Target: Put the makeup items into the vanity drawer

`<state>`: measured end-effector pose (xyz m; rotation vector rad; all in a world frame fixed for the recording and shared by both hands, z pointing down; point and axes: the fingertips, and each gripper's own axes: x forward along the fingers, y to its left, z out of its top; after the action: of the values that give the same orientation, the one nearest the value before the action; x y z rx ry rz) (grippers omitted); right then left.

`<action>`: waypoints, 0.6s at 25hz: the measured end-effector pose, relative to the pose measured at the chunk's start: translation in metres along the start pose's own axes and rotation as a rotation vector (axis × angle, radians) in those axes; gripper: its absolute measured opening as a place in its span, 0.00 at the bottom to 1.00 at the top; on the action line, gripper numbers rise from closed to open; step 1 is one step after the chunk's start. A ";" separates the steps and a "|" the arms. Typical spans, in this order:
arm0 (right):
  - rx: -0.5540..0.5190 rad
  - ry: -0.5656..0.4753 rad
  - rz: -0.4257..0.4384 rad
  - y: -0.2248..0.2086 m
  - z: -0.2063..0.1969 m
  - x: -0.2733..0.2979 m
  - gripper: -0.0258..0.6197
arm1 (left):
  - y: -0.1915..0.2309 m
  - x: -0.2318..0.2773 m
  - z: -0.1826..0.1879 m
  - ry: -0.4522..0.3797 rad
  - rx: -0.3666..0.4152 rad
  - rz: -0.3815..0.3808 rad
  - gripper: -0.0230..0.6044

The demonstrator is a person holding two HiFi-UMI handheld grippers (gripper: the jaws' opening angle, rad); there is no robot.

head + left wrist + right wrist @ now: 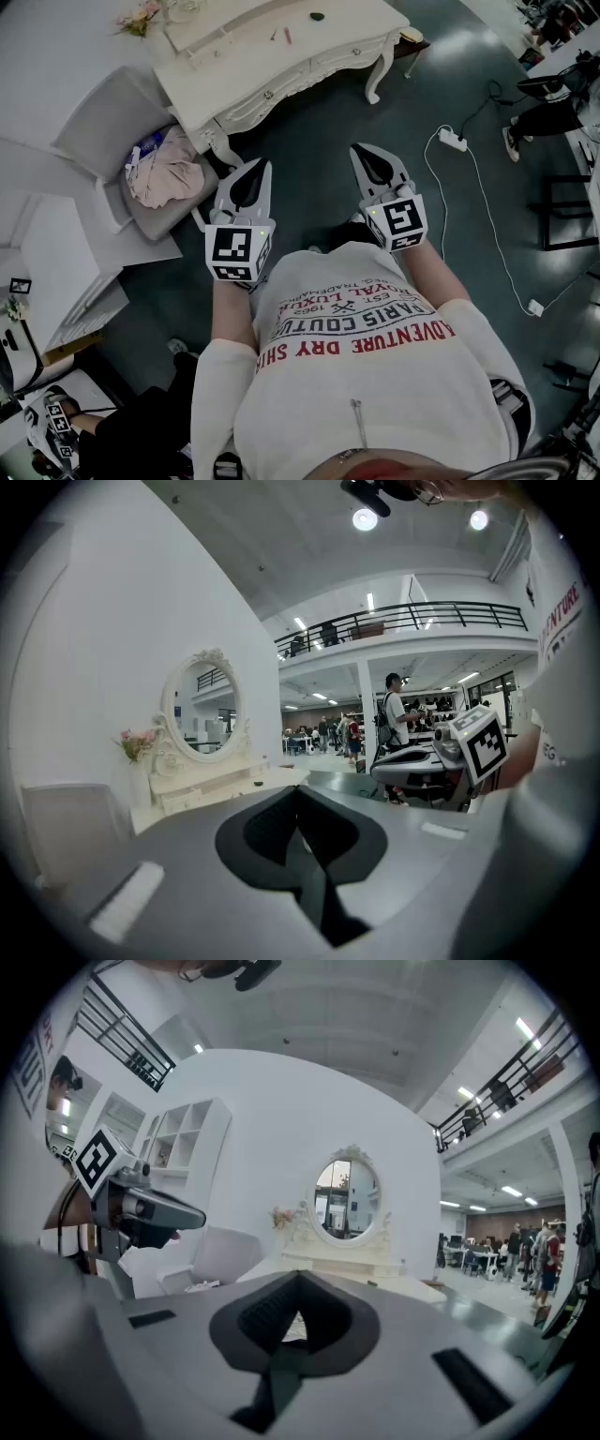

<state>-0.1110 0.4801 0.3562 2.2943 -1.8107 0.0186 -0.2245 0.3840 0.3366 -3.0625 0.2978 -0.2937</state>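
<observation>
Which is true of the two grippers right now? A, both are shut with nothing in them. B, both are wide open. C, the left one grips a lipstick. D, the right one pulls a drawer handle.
A: the left gripper and the right gripper each show their jaws together with nothing between them, held in the air short of the vanity.

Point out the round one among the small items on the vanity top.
The dark oval piece; the pink stick near it is long and thin.
</observation>
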 end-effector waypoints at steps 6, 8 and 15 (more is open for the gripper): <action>0.003 -0.003 0.002 0.001 0.002 -0.001 0.05 | 0.000 -0.006 0.000 -0.001 -0.003 0.005 0.05; 0.000 -0.005 0.004 0.001 0.004 0.000 0.05 | 0.003 -0.006 0.000 -0.003 -0.006 0.009 0.05; 0.024 -0.022 0.004 -0.001 0.008 0.006 0.05 | 0.010 -0.003 0.001 -0.016 -0.016 0.011 0.05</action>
<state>-0.1091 0.4728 0.3490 2.3164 -1.8357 0.0157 -0.2289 0.3748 0.3347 -3.0761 0.3173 -0.2682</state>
